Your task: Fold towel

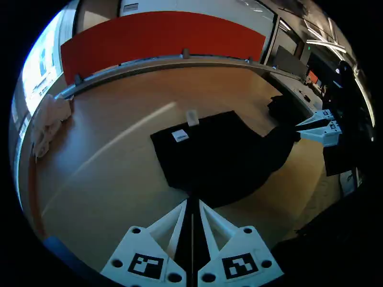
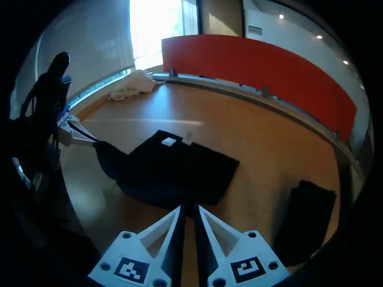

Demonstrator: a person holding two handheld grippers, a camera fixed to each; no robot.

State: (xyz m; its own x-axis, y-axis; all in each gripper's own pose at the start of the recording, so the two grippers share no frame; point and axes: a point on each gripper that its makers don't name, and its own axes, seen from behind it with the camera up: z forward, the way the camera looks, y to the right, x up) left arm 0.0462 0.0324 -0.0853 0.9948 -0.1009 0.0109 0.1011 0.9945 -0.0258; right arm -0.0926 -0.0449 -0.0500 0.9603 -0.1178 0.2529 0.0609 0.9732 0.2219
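Observation:
A black towel (image 1: 220, 153) with a small white tag (image 1: 180, 136) lies spread on the wooden table (image 1: 119, 158). In the left gripper view my left gripper (image 1: 192, 200) is shut on the towel's near edge. Farther right, my right gripper (image 1: 299, 131) pinches a raised corner of the cloth. In the right gripper view the towel (image 2: 182, 172) and its tag (image 2: 168, 141) lie ahead. There my right gripper (image 2: 189, 206) is shut on the near edge, and my left gripper (image 2: 95, 141) holds a lifted corner at the left.
A red partition (image 1: 158, 38) runs along the table's far rim. A crumpled white cloth (image 1: 48, 122) lies at the far left corner. Another dark folded cloth (image 2: 306, 215) sits apart from the towel. A person in dark clothing (image 2: 43, 124) stands by the table.

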